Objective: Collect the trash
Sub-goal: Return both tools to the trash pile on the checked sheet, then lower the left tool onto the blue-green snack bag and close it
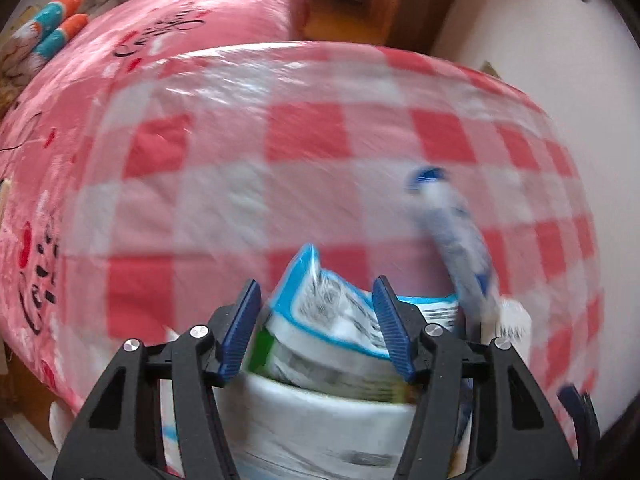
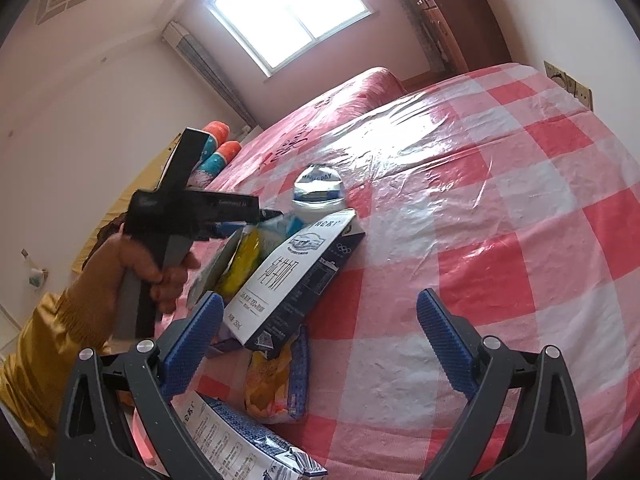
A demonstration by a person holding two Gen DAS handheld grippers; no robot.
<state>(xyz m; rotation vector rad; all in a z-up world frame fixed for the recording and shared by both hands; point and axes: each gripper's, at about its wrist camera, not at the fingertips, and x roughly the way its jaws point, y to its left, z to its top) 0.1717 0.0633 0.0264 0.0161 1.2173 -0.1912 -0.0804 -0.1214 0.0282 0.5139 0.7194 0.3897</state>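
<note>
Left claw [image 1: 318, 322] seemingly around packet [image 1: 320, 312]

Premises: a home bedroom. Evidence: bed [image 1: 192, 28] under pink printed cover, pillows [image 2: 218, 148] at its head, window [image 2: 288, 12], wooden wardrobe [image 2: 460, 20], checked tablecloth [image 2: 500, 220].

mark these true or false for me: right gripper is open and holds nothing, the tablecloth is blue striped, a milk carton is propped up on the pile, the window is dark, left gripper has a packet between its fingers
1. The right gripper is open and holds nothing. True.
2. The tablecloth is blue striped. False: it is red and white checked, under clear plastic.
3. A milk carton is propped up on the pile of trash. True: it leans tilted, not flat.
4. The window is dark. False: bright daylight comes through it.
5. The left gripper has a blue-edged packet between its fingers. True, though motion blur hides whether they actually pinch it.
</note>
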